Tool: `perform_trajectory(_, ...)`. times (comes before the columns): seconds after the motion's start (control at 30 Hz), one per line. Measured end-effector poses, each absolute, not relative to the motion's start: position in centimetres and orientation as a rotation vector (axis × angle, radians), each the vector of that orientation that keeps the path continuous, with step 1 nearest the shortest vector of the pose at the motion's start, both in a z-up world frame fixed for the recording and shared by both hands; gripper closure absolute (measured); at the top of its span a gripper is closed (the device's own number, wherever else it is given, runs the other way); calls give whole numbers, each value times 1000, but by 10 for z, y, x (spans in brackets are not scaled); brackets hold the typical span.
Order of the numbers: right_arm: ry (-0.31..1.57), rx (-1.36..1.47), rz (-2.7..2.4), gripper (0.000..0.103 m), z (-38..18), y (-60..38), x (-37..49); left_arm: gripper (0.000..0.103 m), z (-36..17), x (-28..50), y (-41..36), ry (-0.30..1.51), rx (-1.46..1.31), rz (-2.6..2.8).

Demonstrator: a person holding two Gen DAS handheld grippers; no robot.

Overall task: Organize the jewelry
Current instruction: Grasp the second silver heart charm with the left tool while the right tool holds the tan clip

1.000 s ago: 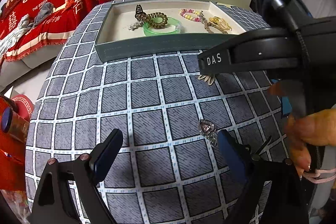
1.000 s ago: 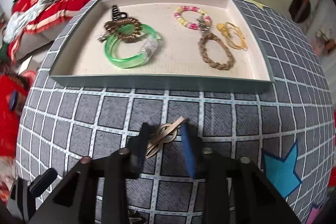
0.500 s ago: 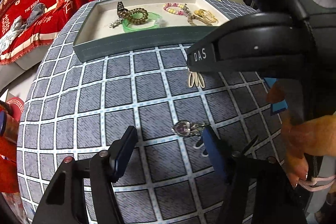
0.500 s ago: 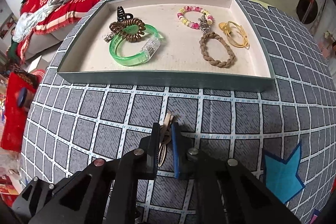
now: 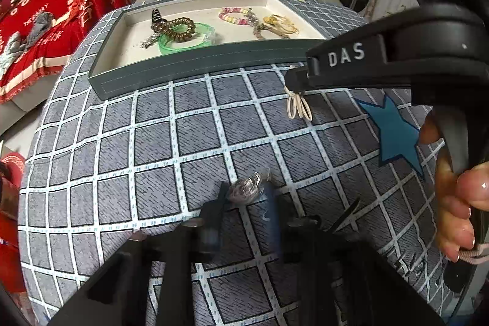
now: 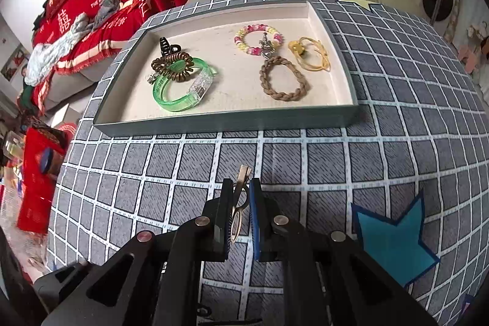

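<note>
On the grey checked tablecloth point(image 5: 159, 142) lies a small silver pendant point(image 5: 244, 190). My left gripper point(image 5: 244, 199) has it between its fingertips; the jaws are closing and both pads seem to touch it. My right gripper point(image 6: 240, 194) is shut on a gold hair clip point(image 6: 241, 188), whose tip sticks out past the pads. In the left wrist view the right gripper point(image 5: 298, 83) hangs above the cloth with the gold hair clip point(image 5: 299, 109) dangling under it. The grey tray point(image 6: 226, 122) stands beyond both.
The tray holds a green bangle point(image 6: 183, 93), a brown coil tie point(image 6: 172, 66), a beaded bracelet point(image 6: 256, 37), a braided band point(image 6: 284, 78) and a yellow cord point(image 6: 311, 55). A blue star point(image 6: 391, 237) marks the cloth at right. Red blankets point(image 6: 101, 11) and a sofa lie behind.
The left jaws have come in from wide open onto the silver pendant. The right jaws have shut on the gold clip and raised it off the cloth.
</note>
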State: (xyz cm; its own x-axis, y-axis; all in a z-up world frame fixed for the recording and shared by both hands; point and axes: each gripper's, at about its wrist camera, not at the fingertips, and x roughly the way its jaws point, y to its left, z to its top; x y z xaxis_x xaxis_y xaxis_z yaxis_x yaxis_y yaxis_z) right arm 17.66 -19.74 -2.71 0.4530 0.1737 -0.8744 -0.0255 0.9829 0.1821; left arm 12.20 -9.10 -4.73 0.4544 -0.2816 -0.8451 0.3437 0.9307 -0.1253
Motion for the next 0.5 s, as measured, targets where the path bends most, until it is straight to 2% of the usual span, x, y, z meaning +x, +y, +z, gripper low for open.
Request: perform_trajectory(0.5,1058,225,146,92,-15,-213,154,70,-37,124,-69,1013,25,-406)
